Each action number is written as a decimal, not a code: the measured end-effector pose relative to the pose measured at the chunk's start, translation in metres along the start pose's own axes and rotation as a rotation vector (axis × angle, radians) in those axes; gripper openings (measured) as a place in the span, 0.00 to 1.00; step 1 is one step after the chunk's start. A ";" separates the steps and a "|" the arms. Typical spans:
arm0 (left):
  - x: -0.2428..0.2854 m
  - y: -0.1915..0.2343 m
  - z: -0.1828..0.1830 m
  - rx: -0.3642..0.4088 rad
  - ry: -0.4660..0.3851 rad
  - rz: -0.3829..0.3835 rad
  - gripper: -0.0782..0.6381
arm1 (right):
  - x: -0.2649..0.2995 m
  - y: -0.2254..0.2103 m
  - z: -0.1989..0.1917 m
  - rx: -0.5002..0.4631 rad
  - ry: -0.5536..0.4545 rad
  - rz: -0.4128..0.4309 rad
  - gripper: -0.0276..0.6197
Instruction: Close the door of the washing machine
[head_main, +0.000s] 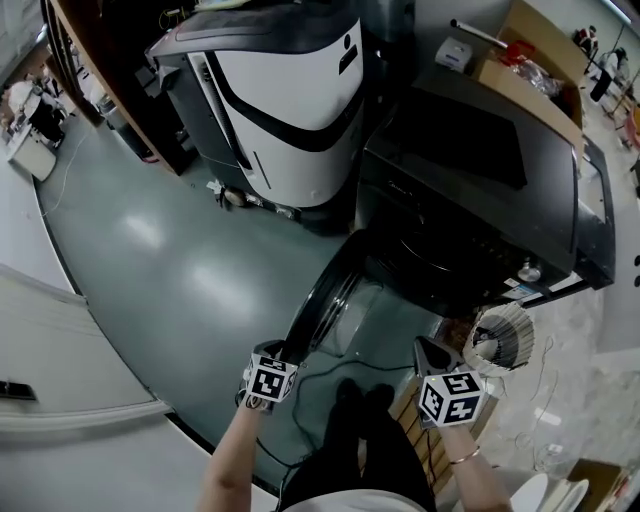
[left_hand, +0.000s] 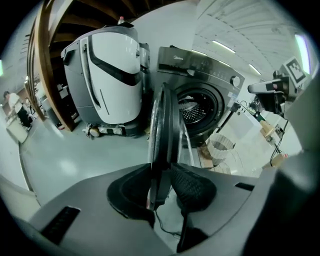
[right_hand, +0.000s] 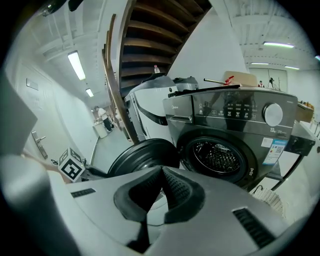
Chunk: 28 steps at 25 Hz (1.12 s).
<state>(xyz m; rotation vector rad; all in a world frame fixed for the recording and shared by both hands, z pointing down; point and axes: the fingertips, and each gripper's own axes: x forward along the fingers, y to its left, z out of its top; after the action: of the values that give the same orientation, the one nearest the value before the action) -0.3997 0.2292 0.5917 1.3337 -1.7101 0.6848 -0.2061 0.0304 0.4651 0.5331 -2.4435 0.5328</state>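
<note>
The dark grey front-loading washing machine stands at the right with its round door swung out, edge-on in the head view. My left gripper holds the door's outer rim. In the left gripper view the rim runs between the two pads, and the left gripper is shut on it. The open drum shows behind. My right gripper hangs in front of the machine, apart from the door. In its own view the right gripper is shut on nothing, with the door and drum beyond.
A large white and black machine stands to the left of the washer. A white slatted basket sits by the washer's front right corner. A cardboard box lies on the washer's top. A cable trails on the grey floor.
</note>
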 end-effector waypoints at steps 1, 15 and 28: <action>0.002 -0.010 0.000 0.031 0.007 -0.006 0.30 | -0.004 -0.002 -0.004 0.003 0.004 -0.006 0.05; 0.028 -0.172 0.016 0.098 0.078 -0.159 0.30 | -0.069 -0.055 -0.057 0.128 0.014 -0.129 0.05; 0.072 -0.307 0.072 0.049 0.080 -0.262 0.31 | -0.101 -0.109 -0.121 0.200 0.043 -0.241 0.05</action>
<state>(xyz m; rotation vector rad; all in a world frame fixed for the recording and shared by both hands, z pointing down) -0.1323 0.0470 0.5956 1.5114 -1.4304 0.6224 -0.0237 0.0226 0.5226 0.8766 -2.2568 0.6820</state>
